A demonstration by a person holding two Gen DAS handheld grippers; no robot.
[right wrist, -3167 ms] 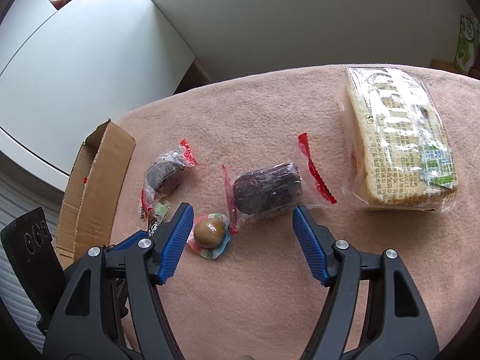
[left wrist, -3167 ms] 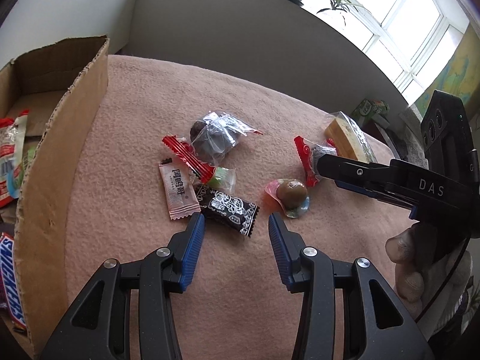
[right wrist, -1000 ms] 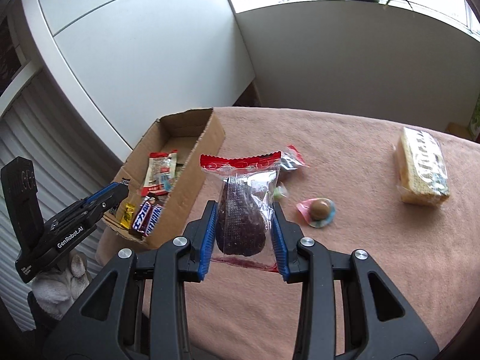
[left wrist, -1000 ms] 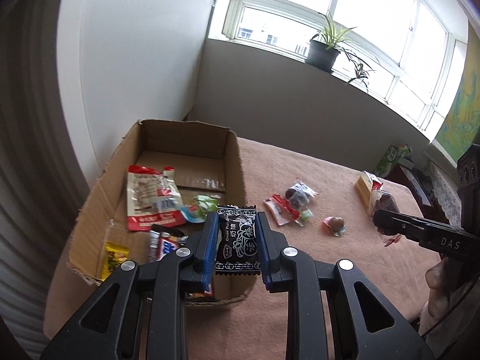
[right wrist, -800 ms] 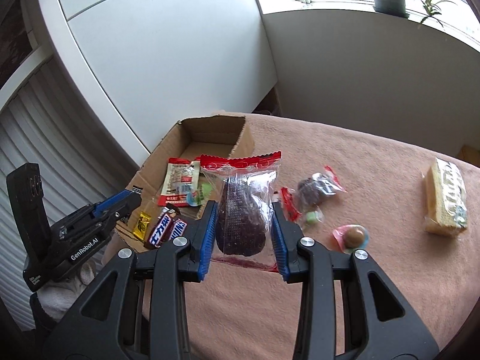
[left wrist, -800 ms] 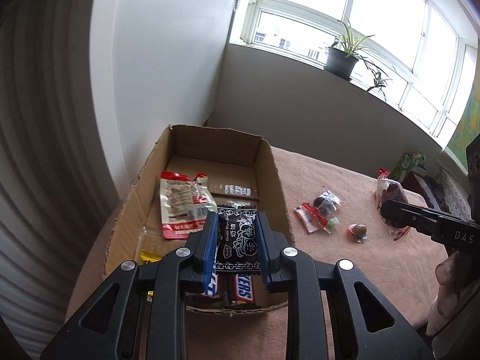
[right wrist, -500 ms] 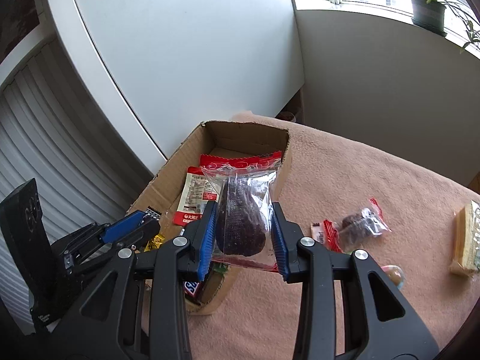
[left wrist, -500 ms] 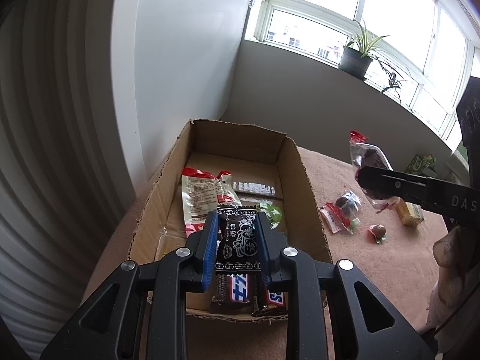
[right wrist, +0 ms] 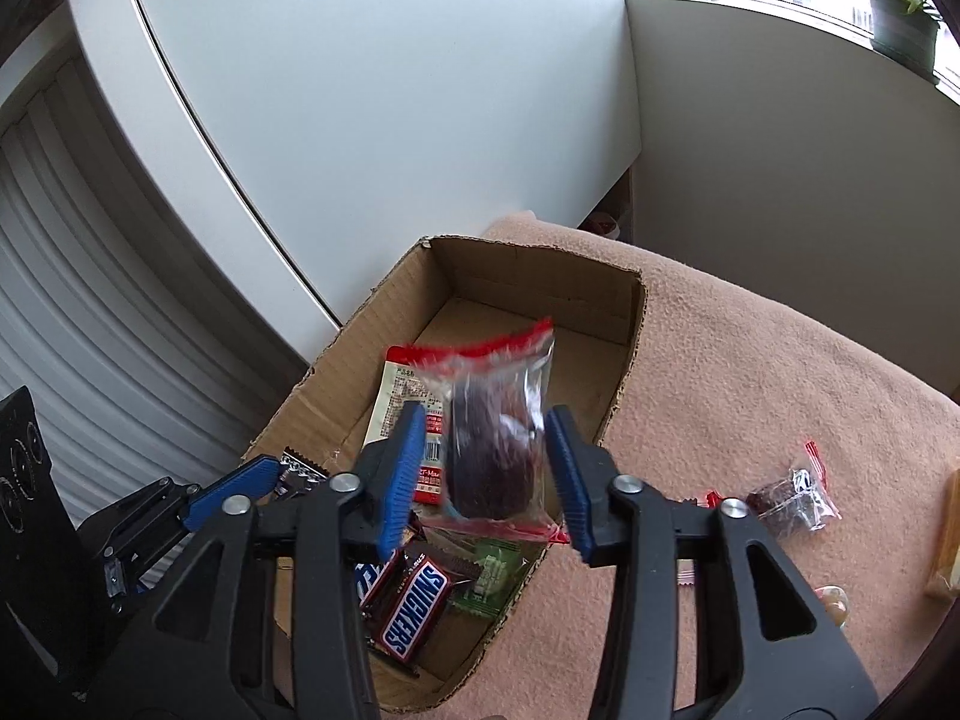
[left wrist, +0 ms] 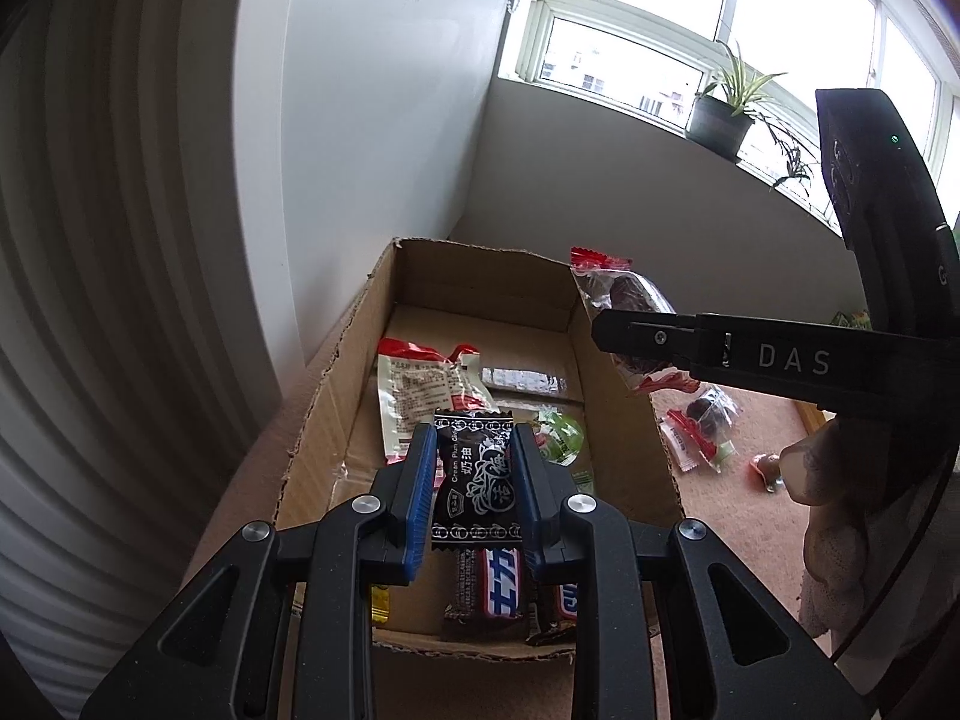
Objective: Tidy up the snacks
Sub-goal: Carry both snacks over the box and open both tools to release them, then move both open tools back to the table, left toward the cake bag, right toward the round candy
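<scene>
Up front in the left wrist view, the left claw (left wrist: 471, 489) is clamped on a black plum candy packet (left wrist: 477, 489) above the cardboard box (left wrist: 318, 420); part it only over bare floor.

Meanwhile, the right wrist view shows the right claw (right wrist: 483, 474) opening, its pads off the clear dark-snack bag (right wrist: 489, 426), which hangs over the box interior, so hold level.
</scene>
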